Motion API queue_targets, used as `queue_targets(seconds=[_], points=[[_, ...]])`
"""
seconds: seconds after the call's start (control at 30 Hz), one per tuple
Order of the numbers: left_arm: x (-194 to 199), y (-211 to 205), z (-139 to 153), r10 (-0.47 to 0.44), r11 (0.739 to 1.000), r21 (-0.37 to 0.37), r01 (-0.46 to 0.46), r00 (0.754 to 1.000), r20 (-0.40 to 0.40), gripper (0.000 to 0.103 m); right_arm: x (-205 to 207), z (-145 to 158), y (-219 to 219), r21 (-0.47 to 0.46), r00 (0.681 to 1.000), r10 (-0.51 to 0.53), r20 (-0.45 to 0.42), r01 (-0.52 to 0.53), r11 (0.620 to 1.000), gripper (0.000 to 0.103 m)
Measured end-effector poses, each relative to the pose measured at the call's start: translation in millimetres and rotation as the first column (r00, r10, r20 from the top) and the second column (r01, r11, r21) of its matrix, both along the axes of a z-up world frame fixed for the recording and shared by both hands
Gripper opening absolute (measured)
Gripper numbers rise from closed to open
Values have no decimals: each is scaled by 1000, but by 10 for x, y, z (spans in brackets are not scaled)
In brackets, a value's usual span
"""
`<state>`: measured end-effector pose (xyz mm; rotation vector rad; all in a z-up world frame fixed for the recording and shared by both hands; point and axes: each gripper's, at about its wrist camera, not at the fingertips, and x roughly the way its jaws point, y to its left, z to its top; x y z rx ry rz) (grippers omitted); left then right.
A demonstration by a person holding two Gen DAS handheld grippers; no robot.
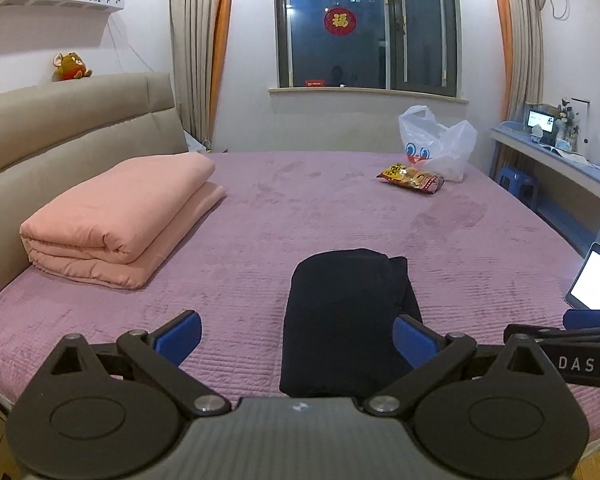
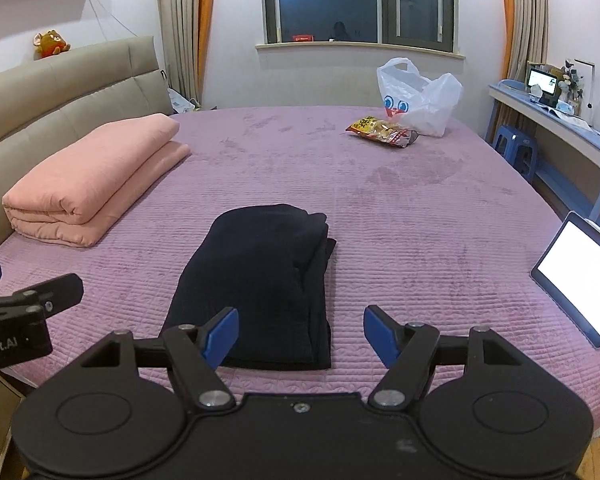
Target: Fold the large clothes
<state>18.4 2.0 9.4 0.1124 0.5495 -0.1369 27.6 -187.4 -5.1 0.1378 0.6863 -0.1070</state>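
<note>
A dark navy garment point(image 1: 348, 320) lies folded into a narrow rectangle on the purple bed cover point(image 1: 260, 248), near the front edge. It also shows in the right wrist view point(image 2: 260, 280). My left gripper point(image 1: 298, 338) is open and empty, held above the bed's front edge just short of the garment. My right gripper point(image 2: 300, 336) is open and empty, hovering at the garment's near end. The right gripper shows at the right edge of the left wrist view point(image 1: 580, 344); the left one shows at the left edge of the right wrist view point(image 2: 24, 312).
A folded pink quilt point(image 1: 120, 220) lies at the left by the beige headboard point(image 1: 60, 128). A white plastic bag point(image 1: 436, 144) and a snack packet point(image 1: 412, 176) sit at the far right. A lit tablet point(image 2: 580, 276) rests on the bed's right edge. A blue desk point(image 1: 560, 168) and stool point(image 1: 518, 184) stand beyond.
</note>
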Motion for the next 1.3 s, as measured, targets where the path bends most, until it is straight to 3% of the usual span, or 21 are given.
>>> queue_targets(seconds=[0.33, 1.3], points=[[-59, -16, 12, 7, 1000, 11, -7, 1000, -5, 103, -13, -18, 75, 50, 999, 33, -17, -32, 998, 82], [-86, -57, -21, 17, 1000, 21, -17, 1000, -26, 103, -74, 15, 207, 33, 998, 58, -14, -57, 998, 82]])
